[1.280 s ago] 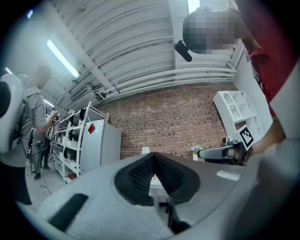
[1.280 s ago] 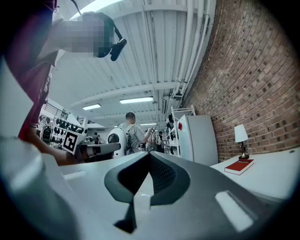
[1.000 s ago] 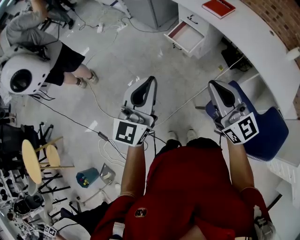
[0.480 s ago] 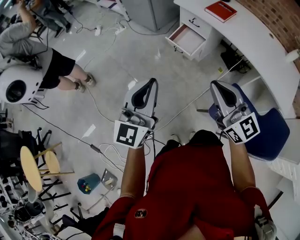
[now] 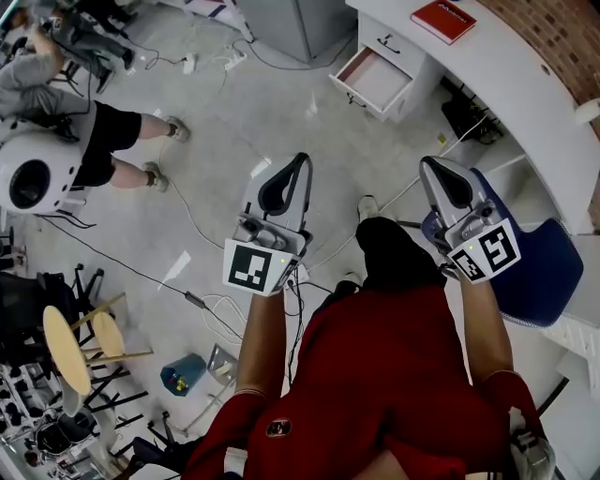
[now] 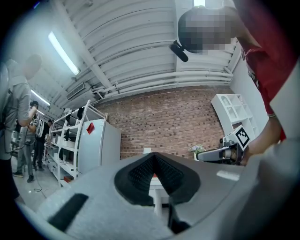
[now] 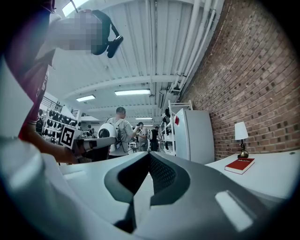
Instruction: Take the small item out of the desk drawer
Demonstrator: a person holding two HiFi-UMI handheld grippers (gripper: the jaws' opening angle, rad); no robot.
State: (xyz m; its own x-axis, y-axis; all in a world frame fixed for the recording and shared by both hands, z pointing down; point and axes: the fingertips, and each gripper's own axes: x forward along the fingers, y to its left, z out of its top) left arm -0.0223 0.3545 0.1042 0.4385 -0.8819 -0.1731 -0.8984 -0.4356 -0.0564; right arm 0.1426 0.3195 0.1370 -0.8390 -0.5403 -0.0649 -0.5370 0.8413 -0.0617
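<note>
Grey floor is seen at the far left, where a bystander in black shorts stands. The left gripper is held with its jaws closed together, nothing between them. The desk drawer is pulled open, well apart from both grippers; the small item cannot be made out inside. The right gripper is likewise closed and empty. A red book is laid on the white desk.
</note>
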